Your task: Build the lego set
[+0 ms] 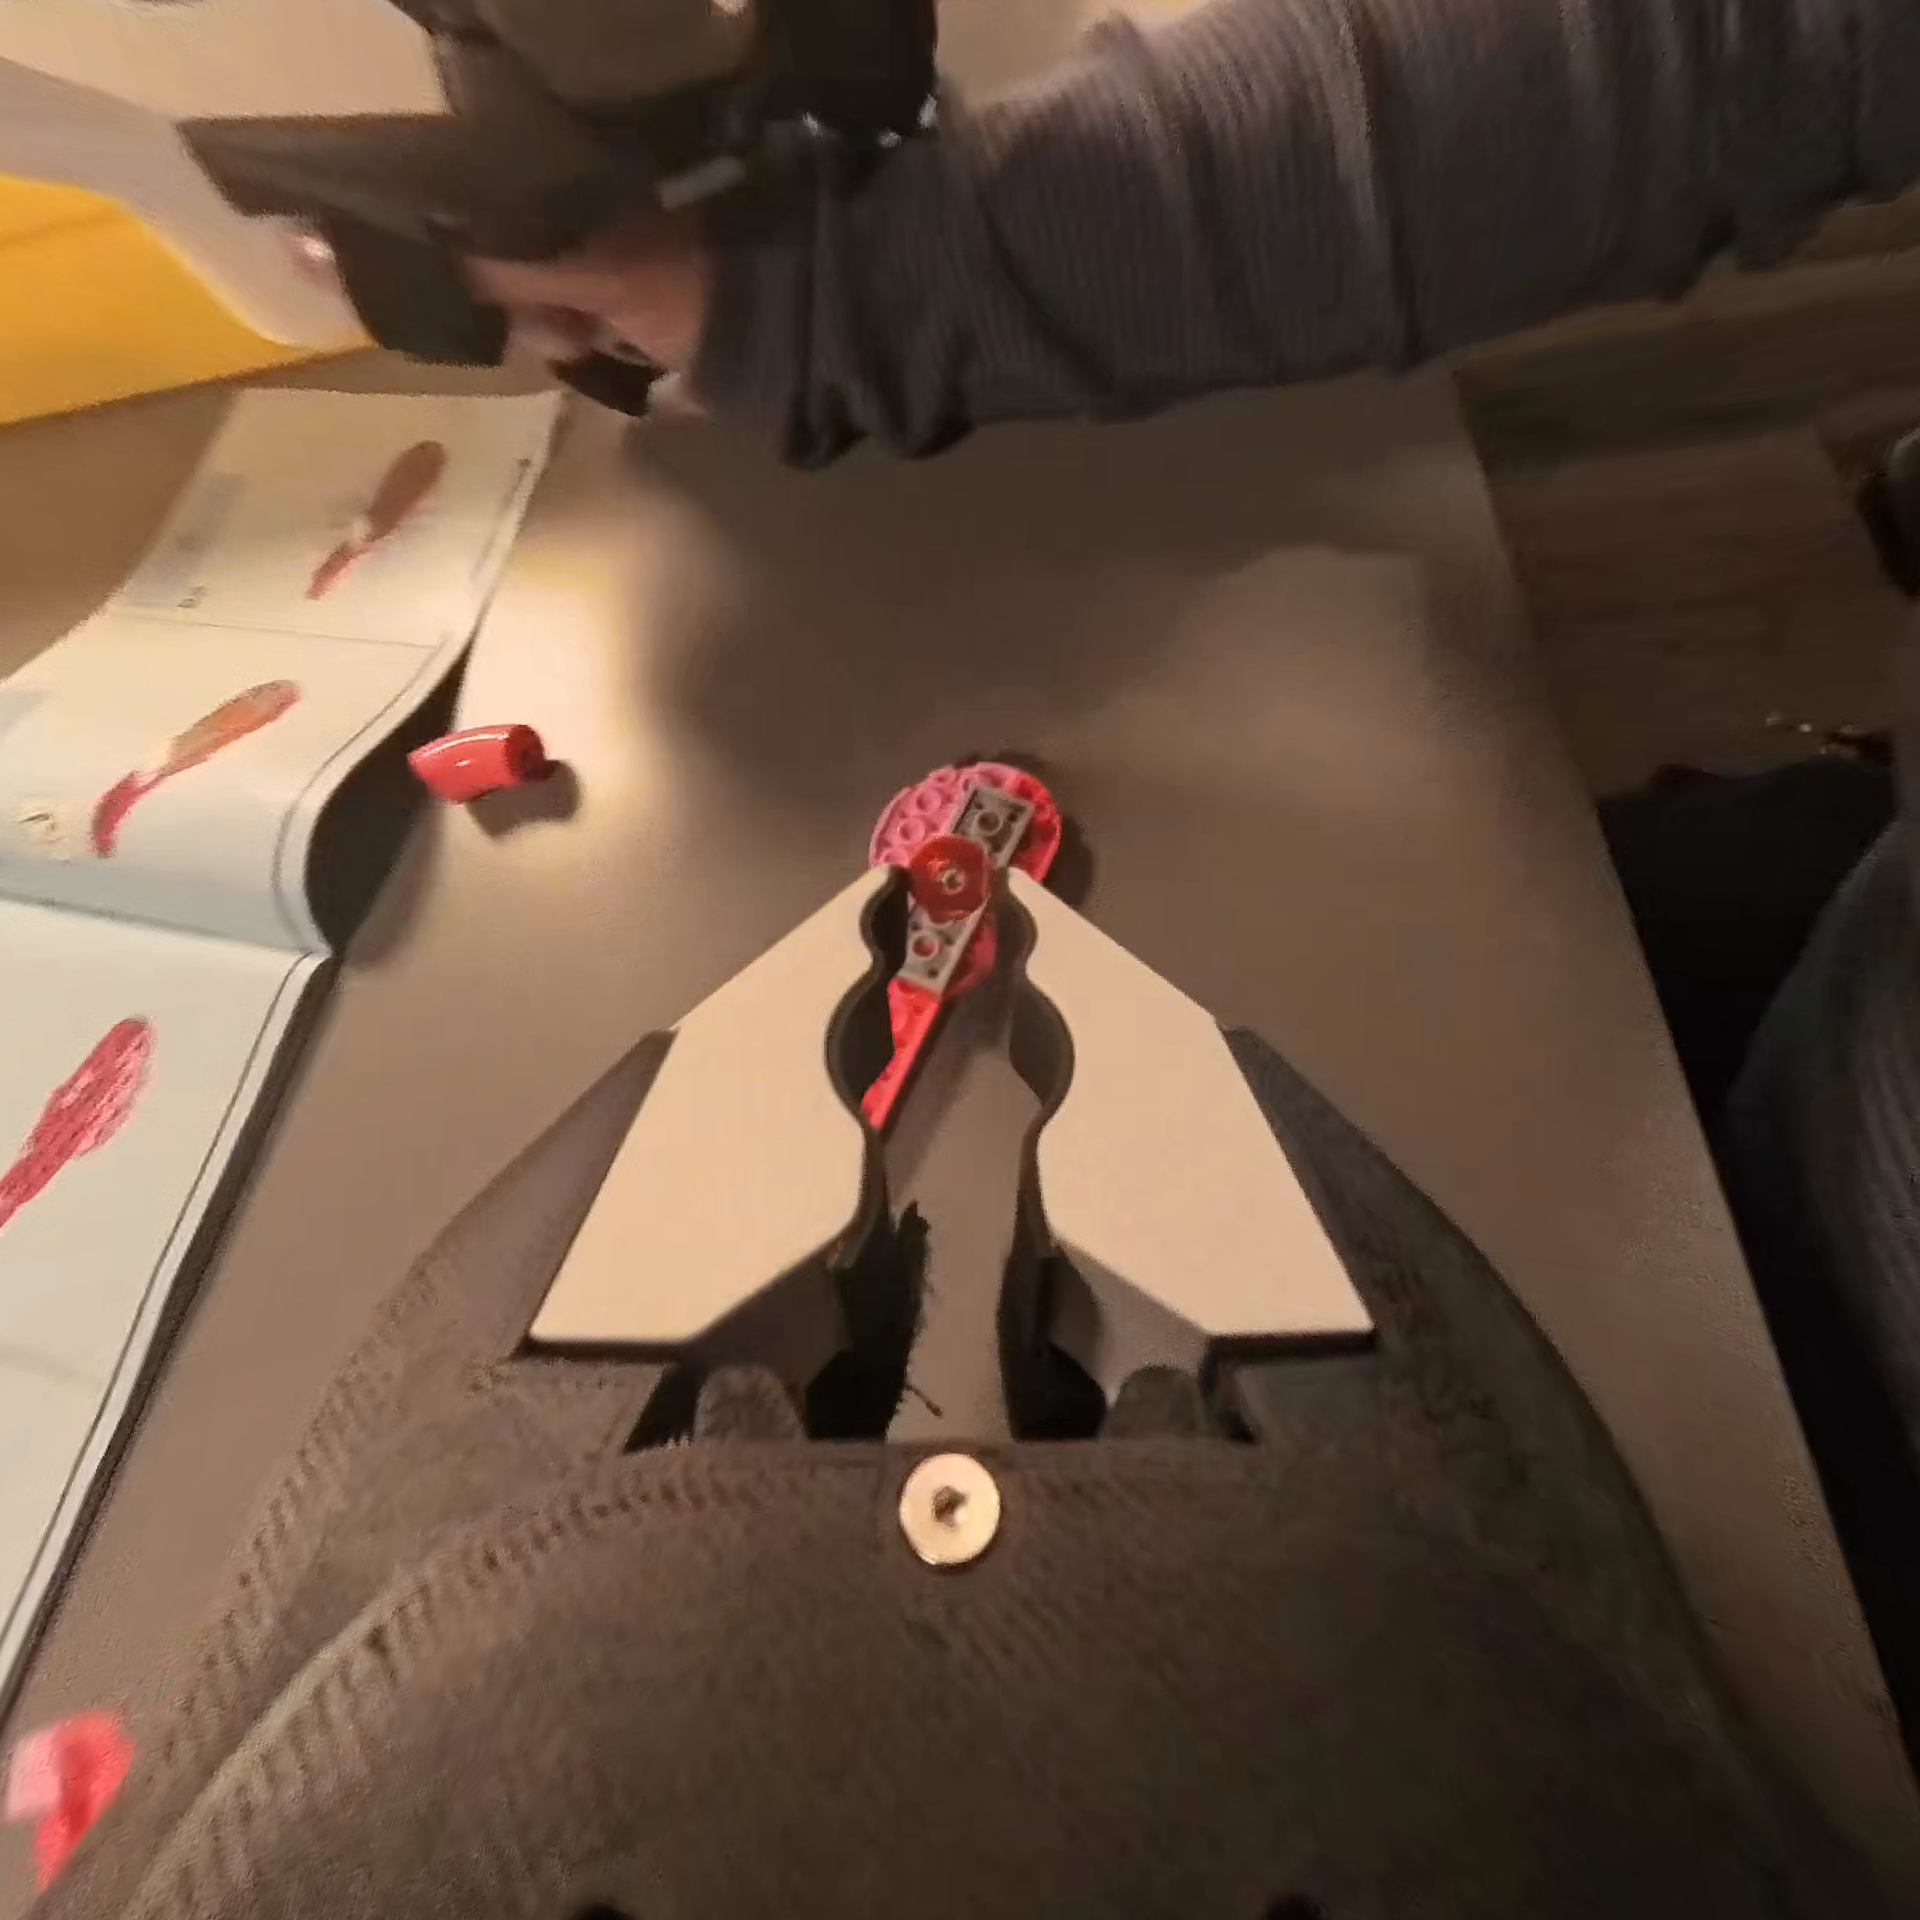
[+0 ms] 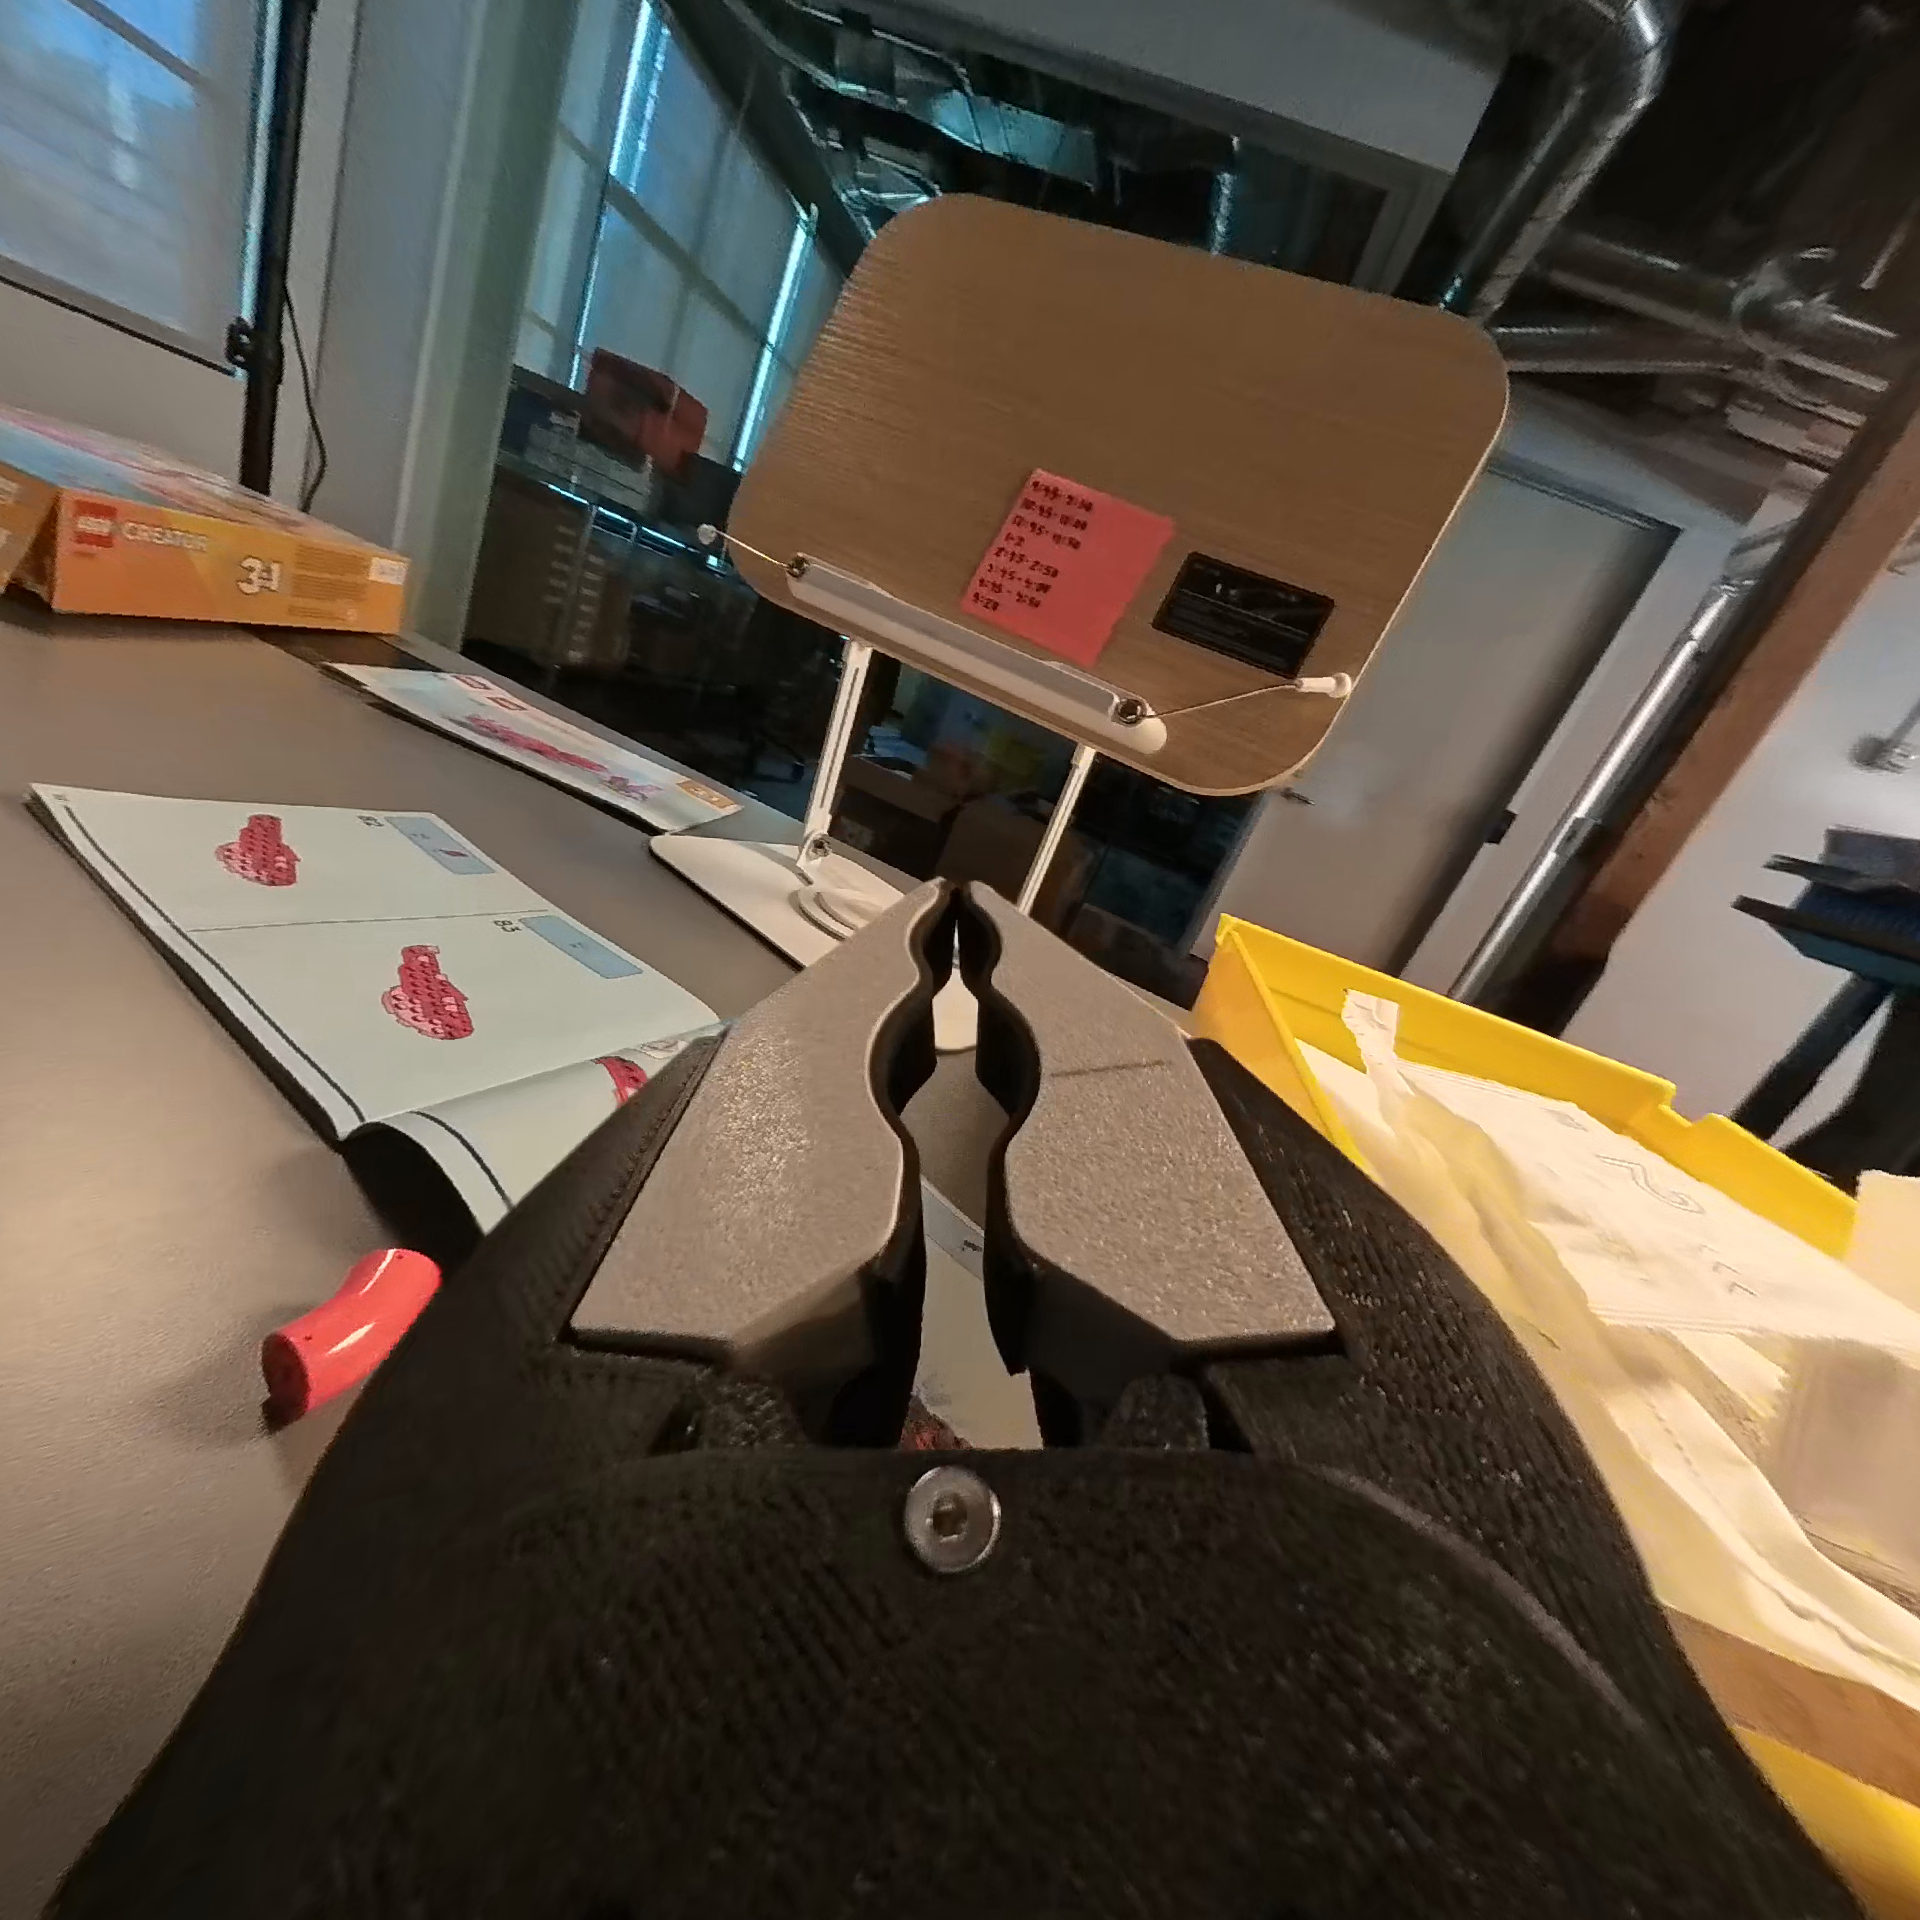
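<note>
In the left wrist view, the brick assembly sits between the fingertips of the left gripper, on the table. A loose curved piece lies at its nine o'clock, just beside the open booklet. A sleeved arm crosses at twelve o'clock.

In the right wrist view, the right gripper has a book stand at twelve o'clock, a bin of paper bags at three, and a box at ten, behind the booklet.

Workshop-like office: exposed ducts, storage shelves, grey worktable.
</note>
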Tool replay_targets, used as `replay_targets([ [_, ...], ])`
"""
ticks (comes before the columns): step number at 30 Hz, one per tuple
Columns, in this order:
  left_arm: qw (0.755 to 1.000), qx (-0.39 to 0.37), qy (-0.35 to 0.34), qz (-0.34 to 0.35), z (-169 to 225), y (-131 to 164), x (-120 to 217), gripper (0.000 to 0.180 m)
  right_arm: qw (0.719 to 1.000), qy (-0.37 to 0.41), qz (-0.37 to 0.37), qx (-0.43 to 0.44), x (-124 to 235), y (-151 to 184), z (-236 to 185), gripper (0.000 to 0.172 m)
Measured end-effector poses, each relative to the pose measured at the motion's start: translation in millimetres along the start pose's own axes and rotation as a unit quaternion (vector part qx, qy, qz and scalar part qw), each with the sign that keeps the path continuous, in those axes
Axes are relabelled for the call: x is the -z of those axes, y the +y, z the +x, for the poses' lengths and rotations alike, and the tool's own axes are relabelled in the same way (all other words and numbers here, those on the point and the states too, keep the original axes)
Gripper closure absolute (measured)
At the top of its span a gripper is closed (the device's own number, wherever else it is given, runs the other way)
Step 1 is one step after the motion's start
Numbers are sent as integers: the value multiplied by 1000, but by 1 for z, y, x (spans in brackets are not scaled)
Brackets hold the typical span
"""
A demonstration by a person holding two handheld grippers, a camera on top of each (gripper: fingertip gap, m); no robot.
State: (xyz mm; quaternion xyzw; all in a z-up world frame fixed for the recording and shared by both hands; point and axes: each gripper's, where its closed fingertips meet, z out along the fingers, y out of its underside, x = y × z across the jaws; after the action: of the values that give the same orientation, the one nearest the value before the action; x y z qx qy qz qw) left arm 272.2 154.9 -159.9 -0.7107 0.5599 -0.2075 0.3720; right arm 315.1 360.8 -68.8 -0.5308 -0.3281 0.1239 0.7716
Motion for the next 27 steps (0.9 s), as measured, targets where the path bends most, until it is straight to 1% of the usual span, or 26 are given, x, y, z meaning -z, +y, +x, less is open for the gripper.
replay_targets([
  [4, 999, -25, 40, -23, 1, -1, -12, 166, 1000, -7, 6, -15, 0, -1, 0, 172],
  [8, 995, -17, 85, -50, 5, -1, -16, 166, 1000, -7, 5, -29, 0, 0, 2, 172],
  [11, 992, -14, 98, -73, 7, -1, -18, 166, 999, -7, 4, -32, -1, 1, 2, 172],
  [16, 988, -40, 87, -118, 4, 6, -22, 166, 999, -7, 3, -34, -1, 1, 3, 172],
  [21, 986, -35, 102, -128, 9, 6, -25, 165, 999, -9, 2, -33, -1, 1, 2, 172],
  [22, 986, -35, 97, -130, 8, 6, -26, 162, 999, -9, 2, -33, -1, 1, 2, 172],
  [25, 987, -22, 82, -139, 4, 10, -25, 140, 999, -10, 3, -32, -1, 1, 2, 172],
  [27, 990, -9, 70, -119, 1, 7, -18, 129, 999, -10, 4, -31, 0, 0, 2, 172],
])
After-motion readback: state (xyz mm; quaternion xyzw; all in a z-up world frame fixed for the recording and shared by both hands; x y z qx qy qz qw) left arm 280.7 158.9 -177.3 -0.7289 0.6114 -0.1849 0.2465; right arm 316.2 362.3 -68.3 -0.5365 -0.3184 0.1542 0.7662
